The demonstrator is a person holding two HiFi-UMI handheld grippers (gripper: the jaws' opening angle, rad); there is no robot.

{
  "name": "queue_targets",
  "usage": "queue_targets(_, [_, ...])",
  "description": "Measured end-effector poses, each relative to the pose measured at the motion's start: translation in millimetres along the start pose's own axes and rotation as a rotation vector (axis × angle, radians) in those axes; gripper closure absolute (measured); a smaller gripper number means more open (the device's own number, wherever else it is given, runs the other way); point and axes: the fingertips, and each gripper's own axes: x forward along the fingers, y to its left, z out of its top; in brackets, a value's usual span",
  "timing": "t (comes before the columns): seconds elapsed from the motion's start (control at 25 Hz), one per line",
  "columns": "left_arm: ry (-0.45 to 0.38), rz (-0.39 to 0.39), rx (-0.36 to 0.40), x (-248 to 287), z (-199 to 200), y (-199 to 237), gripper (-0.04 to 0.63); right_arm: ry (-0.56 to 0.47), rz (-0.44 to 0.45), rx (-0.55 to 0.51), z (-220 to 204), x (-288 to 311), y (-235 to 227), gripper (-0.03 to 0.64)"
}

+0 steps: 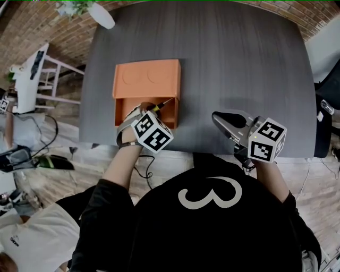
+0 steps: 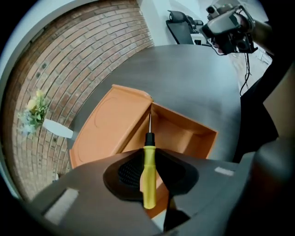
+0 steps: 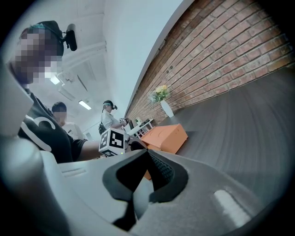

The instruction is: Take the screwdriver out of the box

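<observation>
An orange box [image 1: 139, 111] stands open on the dark table [image 1: 239, 64], its lid [image 1: 147, 78] laid back flat. My left gripper [image 1: 143, 110] hangs over the box's open compartment, pointing steeply down, shut on a screwdriver [image 1: 160, 104]. In the left gripper view the yellow handle [image 2: 149, 173] is clamped between the pads of my left gripper [image 2: 149, 154], and the thin shaft [image 2: 150, 122] points at the box [image 2: 184, 133] below. My right gripper [image 1: 217, 117] rests low near the table's front edge, well right of the box. Seen in its own view, my right gripper [image 3: 147, 154] is shut and holds nothing.
A white vase with flowers [image 1: 101, 15] stands at the table's far left corner. White stools [image 1: 32, 69] and cables lie on the floor left of the table. An office chair [image 2: 184, 27] stands beyond the far side. Other people [image 3: 109, 117] are in the background.
</observation>
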Motion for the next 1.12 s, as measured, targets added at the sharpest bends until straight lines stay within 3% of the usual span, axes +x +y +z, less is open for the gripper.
queue_targets(0.2, [0.016,0.059,0.068,-15,-7,-2,0.495,-0.002,0.005,-0.003,-3,-5,11,0.615])
queue_targets(0.48, [-0.051,0.126,0.036,-48,-4,-8,0.495,-0.031,0.016,-0.015,-6,-12,30,0.615])
queue_targets(0.76, [-0.255,0.074,-0.206,-100,10,-22,0.495,-0.07,0.006,-0.055,1,-23,57,0.615])
queue_targets(0.96, [-0.443,-0.057,-0.426,-135,22,-47,0.495,-0.106,-0.014,-0.128,9,-30,79,0.615])
queue_targets(1.12, [-0.563,-0.104,-0.524,-164,31,-64,0.495,-0.136,-0.016,-0.165,15,-37,98,0.615])
